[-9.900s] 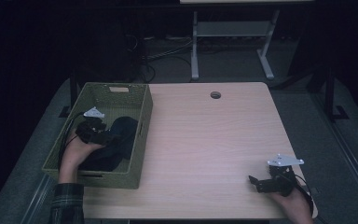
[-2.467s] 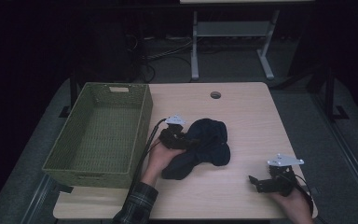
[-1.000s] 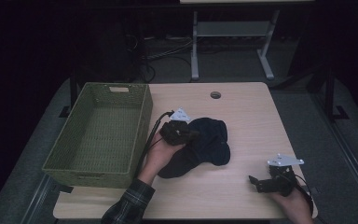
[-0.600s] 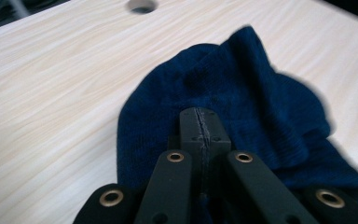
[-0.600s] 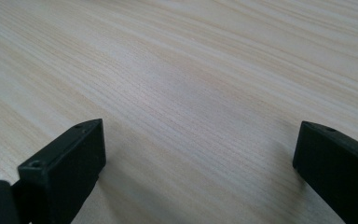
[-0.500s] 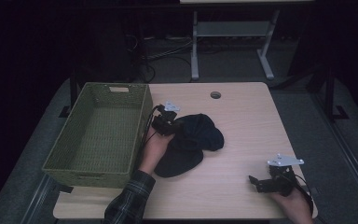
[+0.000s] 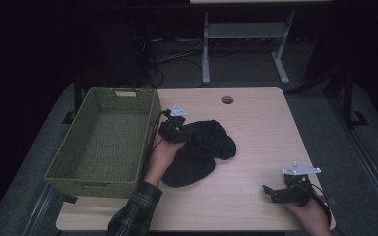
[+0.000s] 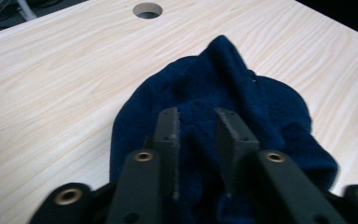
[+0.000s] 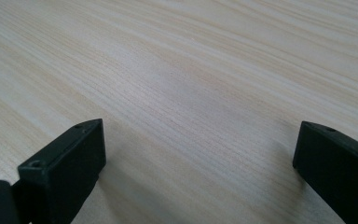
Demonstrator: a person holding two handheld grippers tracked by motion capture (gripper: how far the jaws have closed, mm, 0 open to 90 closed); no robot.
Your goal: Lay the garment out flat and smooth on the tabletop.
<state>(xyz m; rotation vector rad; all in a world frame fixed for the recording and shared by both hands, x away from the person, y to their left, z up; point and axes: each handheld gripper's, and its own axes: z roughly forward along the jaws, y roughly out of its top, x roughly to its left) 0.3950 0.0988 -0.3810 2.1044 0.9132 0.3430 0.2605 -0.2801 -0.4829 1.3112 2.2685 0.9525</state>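
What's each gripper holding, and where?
Nothing held. Left gripper jaws have just been opening, slightly apart over the cloth. Right gripper is open above the table.

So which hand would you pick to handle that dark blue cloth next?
Probably the left. The left gripper is right at the cloth, its jaws having just been opening with a fold between them. The right gripper rests wide open on bare table, apart from it.

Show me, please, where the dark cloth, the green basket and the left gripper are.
dark cloth (image 7: pixel 211 142): high view, middle of the bunched fabric.
green basket (image 7: pixel 150 125): high view, right wall.
left gripper (image 8: pixel 196 128): left gripper view, midway between its fingertips.
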